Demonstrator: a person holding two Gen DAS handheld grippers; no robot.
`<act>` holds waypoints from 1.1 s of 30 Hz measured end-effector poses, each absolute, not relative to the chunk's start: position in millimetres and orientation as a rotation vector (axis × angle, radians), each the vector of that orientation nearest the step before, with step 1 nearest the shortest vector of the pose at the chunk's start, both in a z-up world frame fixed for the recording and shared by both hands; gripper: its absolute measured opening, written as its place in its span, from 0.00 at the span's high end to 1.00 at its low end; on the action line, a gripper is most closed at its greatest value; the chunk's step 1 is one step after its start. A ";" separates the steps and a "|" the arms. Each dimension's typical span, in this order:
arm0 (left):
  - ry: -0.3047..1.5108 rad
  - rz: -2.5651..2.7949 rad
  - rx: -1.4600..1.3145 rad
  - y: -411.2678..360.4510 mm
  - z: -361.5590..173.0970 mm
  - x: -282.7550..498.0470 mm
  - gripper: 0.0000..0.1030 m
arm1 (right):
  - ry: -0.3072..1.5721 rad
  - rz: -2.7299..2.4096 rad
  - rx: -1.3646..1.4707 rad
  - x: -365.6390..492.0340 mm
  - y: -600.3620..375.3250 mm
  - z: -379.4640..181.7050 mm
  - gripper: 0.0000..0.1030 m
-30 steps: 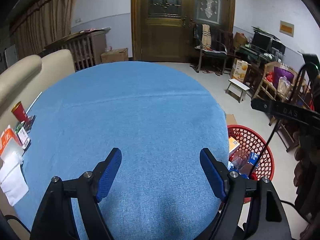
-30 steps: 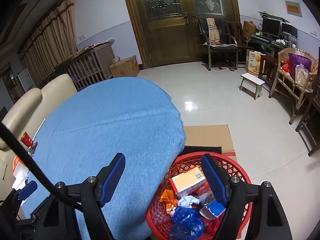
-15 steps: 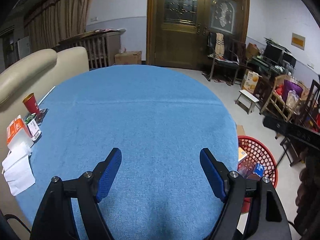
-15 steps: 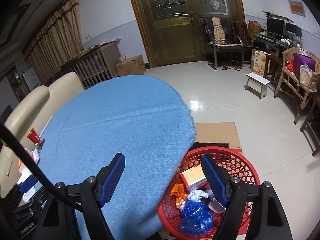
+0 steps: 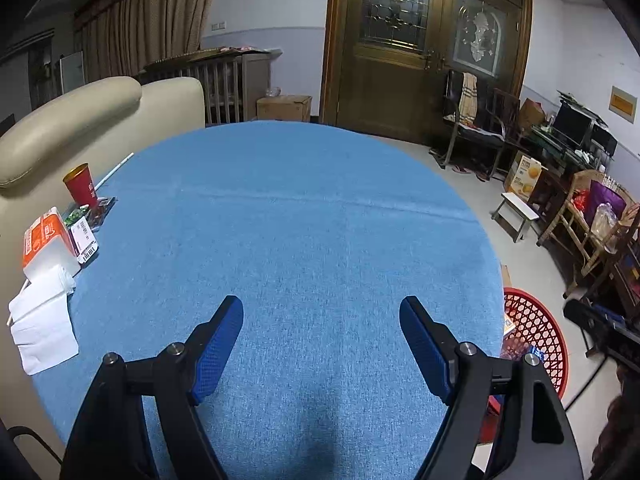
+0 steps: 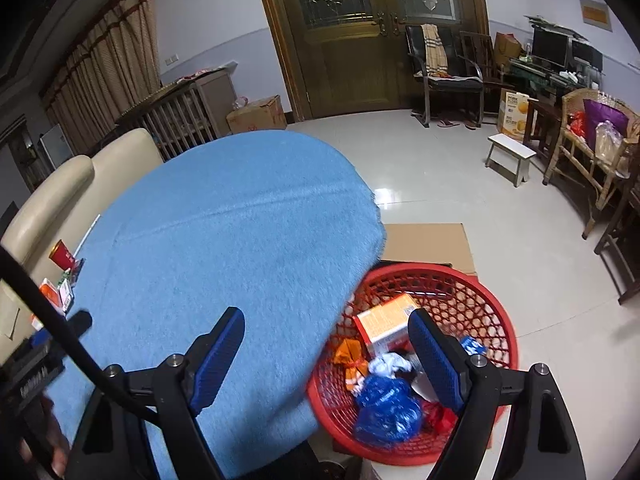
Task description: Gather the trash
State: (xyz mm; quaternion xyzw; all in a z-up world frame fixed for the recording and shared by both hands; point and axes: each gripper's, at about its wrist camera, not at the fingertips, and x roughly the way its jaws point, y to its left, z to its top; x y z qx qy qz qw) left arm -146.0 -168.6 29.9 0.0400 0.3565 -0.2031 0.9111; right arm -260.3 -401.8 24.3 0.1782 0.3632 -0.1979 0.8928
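Note:
My left gripper [image 5: 322,312] is open and empty above the near part of the round blue-clothed table [image 5: 304,220]. My right gripper [image 6: 326,322] is open and empty over the table's right edge, next to a red mesh basket [image 6: 472,280] on the floor. The basket holds an orange box [image 6: 386,320], a blue bag [image 6: 386,404], crumpled white paper [image 6: 390,362] and orange wrappers [image 6: 350,354]. On the table's left edge are a red paper cup [image 5: 80,184], an orange-and-white box [image 5: 46,240], small packets [image 5: 86,228] and white tissue [image 5: 42,320]. The basket also shows in the left wrist view [image 5: 536,332].
A beige sofa [image 5: 80,120] stands left of the table. Flat cardboard [image 6: 428,244] lies on the floor behind the basket. A small white stool [image 6: 510,156], chairs, a wicker seat and a cluttered desk line the right side. Wooden double doors stand at the back.
The left gripper has pulled back and turned left, so the items on the table's left edge show more fully. The right gripper has shifted slightly; the basket sits more to its right.

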 end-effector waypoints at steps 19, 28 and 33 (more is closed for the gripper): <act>0.787 -0.348 0.149 -171.0 28.6 -157.8 0.21 | 0.757 -0.419 0.398 -291.1 -402.0 7.5 0.16; 0.792 -0.352 0.159 -172.6 28.6 -170.5 0.21 | 0.746 -0.437 0.388 -293.2 -396.7 7.3 0.14; 0.796 -0.367 0.144 -171.8 30.2 -174.3 0.21 | 0.729 -0.446 0.379 -296.5 -394.7 11.0 0.11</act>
